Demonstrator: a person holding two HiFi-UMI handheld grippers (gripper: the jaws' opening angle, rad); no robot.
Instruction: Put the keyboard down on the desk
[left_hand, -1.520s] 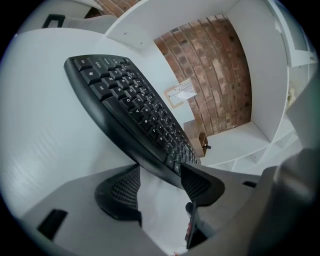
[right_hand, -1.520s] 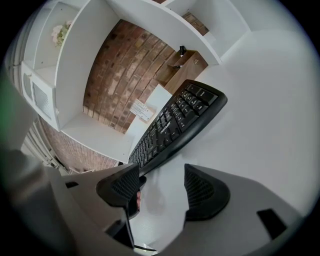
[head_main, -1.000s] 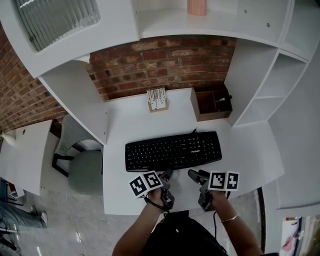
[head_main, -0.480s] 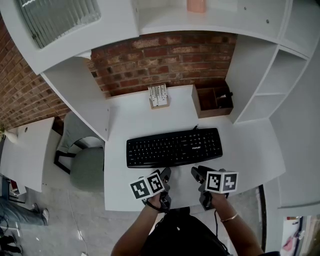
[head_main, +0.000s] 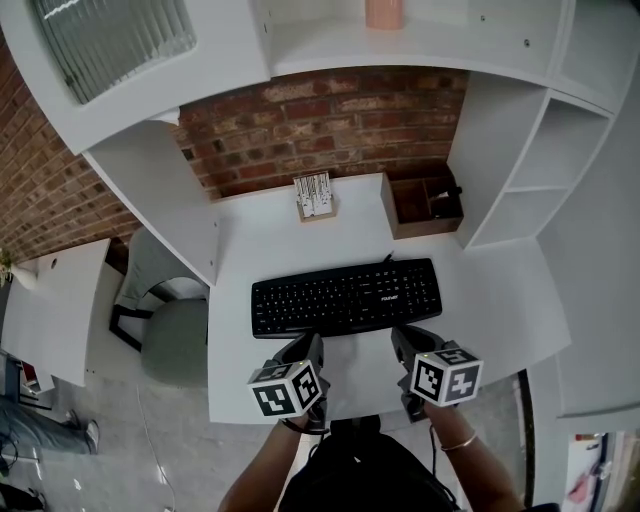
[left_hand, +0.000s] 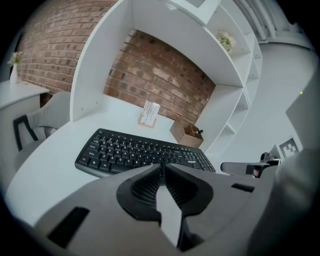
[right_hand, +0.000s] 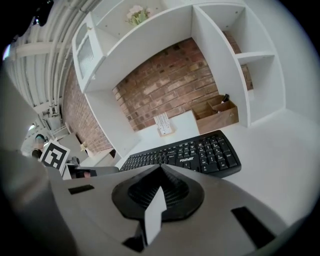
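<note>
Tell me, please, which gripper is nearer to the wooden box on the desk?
Right. The right gripper is almost straight in front of the wooden box, across the keyboard; the left gripper is farther off to the left.

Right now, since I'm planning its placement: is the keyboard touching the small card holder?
No: the head view shows bare desk between the keyboard and the card holder, which stands by the brick wall.

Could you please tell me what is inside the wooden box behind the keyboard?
The wooden box shows inner dividers and one small dark object at its right end; its walls cover part of the compartment floors.
</note>
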